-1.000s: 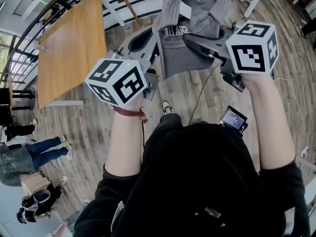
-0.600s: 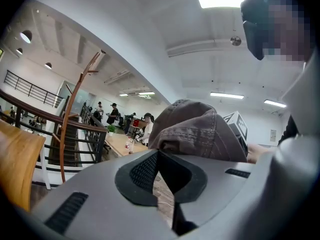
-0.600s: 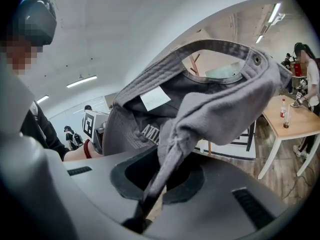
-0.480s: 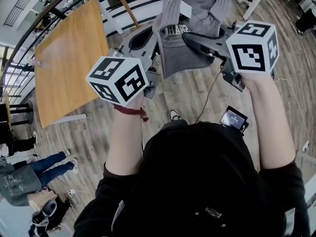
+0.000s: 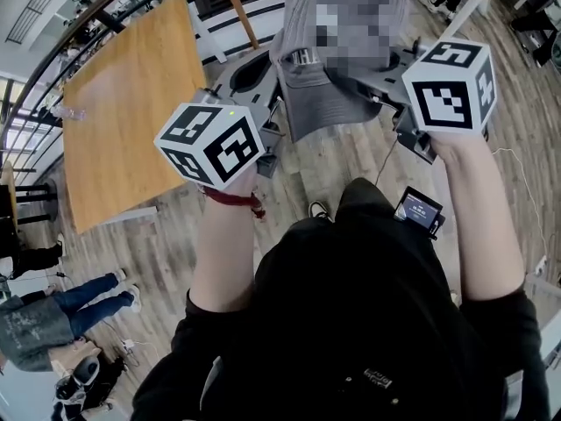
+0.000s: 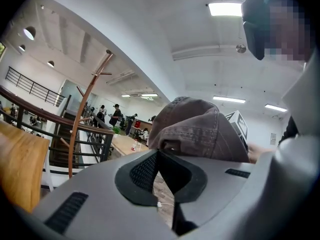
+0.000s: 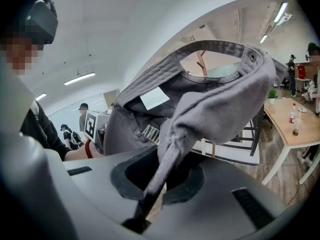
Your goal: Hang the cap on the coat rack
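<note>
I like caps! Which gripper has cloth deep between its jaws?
Right gripper: the cap runs down between its jaws; left gripper meets it only at the tips.

The room is bright. Long lights (image 6: 227, 9) on the ceiling glow white high above the left gripper (image 6: 159, 151), with some glare. The inside of the cap (image 7: 200, 104) is darker. Every picture bends at the edges. Both gripper views have black corners. Far-off things look soft.

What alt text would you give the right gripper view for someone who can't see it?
The right gripper is shut on a fold of a grey cap, whose inside faces the camera. A wooden coat rack shows through the cap's back opening.
</note>
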`<control>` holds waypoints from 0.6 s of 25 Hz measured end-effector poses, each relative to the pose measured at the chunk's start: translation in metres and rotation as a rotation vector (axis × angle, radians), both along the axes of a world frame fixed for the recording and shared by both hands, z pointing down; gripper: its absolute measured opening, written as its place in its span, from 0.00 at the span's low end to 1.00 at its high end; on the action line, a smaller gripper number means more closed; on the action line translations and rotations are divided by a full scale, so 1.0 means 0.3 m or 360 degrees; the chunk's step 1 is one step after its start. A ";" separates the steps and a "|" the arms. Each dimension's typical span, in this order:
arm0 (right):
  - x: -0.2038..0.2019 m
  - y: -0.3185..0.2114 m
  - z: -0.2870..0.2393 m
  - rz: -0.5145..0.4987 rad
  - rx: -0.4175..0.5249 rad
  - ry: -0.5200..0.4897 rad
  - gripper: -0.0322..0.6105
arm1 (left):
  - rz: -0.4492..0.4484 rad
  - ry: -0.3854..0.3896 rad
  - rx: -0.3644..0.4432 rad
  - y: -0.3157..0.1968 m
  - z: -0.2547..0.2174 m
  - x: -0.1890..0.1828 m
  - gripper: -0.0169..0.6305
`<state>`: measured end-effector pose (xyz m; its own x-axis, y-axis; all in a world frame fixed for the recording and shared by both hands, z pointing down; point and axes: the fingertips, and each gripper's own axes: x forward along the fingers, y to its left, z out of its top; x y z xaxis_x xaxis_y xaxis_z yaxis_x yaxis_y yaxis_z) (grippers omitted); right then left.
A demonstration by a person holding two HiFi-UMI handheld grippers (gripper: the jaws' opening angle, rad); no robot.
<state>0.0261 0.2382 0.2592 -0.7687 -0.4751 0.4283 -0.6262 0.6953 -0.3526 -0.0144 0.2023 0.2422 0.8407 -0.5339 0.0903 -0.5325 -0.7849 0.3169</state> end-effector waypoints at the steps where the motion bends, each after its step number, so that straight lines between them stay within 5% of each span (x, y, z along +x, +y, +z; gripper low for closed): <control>1: -0.027 -0.039 -0.003 -0.0011 -0.0001 0.0003 0.10 | -0.0011 0.0005 0.0001 -0.037 -0.003 -0.027 0.04; 15: -0.162 -0.272 -0.023 -0.0210 0.0031 -0.0013 0.10 | -0.0180 -0.0009 0.0025 -0.248 -0.018 -0.172 0.04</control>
